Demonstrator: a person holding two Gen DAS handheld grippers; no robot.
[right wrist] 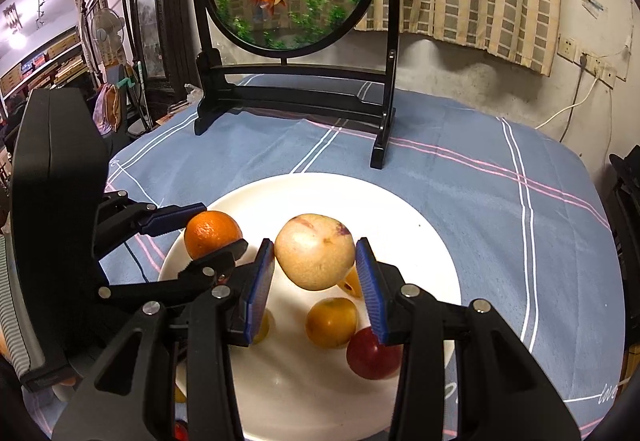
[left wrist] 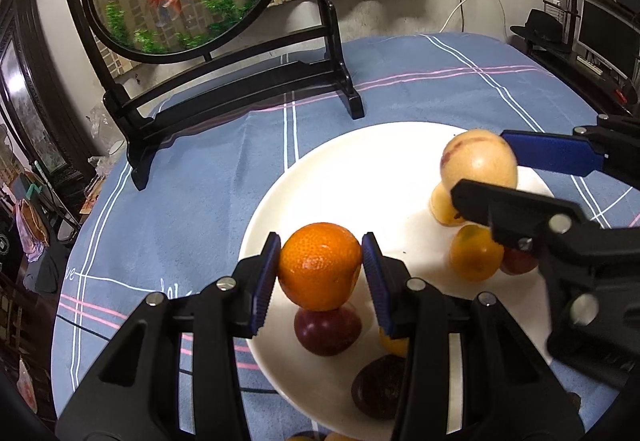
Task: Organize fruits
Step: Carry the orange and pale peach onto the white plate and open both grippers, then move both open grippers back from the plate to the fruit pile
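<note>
Left wrist view alone shows a wrinkled dark fruit [left wrist: 380, 387] at the near rim of the white plate [left wrist: 360, 169]. Left gripper [left wrist: 320, 273] clamps an orange [left wrist: 320, 265]; right gripper [right wrist: 316, 273] clamps a pale yellow fruit [right wrist: 315, 256], both above the plate.

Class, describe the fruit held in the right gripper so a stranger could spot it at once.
Find the white plate on the blue tablecloth. Above it, the right gripper clamps a pale fruit. It is the largest fruit, yellowish-beige with reddish blotches, unlike the orange beside it.
</note>
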